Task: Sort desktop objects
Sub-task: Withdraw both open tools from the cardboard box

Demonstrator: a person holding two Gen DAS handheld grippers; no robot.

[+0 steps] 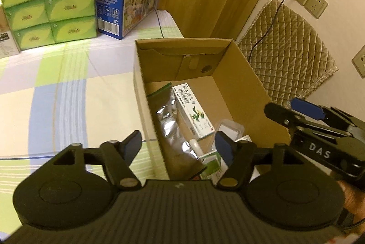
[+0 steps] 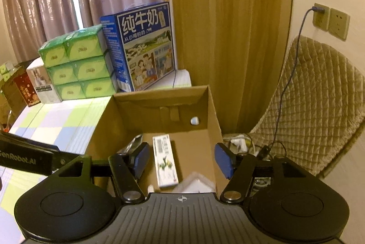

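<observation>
Ointment box (image 2: 165, 160) lies in carton (image 2: 212, 107), beneath right hand-held gripper (image 2: 182, 160).

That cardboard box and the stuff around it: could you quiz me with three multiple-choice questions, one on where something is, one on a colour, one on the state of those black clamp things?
1. Where does the white-and-green carton lie?
A. On the checked cloth
B. Inside the cardboard box
C. On the quilted cushion

2. What colour is the milk carton behind the box?
A. Blue
B. Red
C. Grey

3. How is the right gripper?
A. Shut on a pouch
B. Shut on a cable
C. Open, holding nothing

Answers:
1 B, it rests on the box floor beside a silver pouch.
2 A, its panels are blue with white lettering.
3 C, its blue pads stand apart with nothing between them.
</observation>
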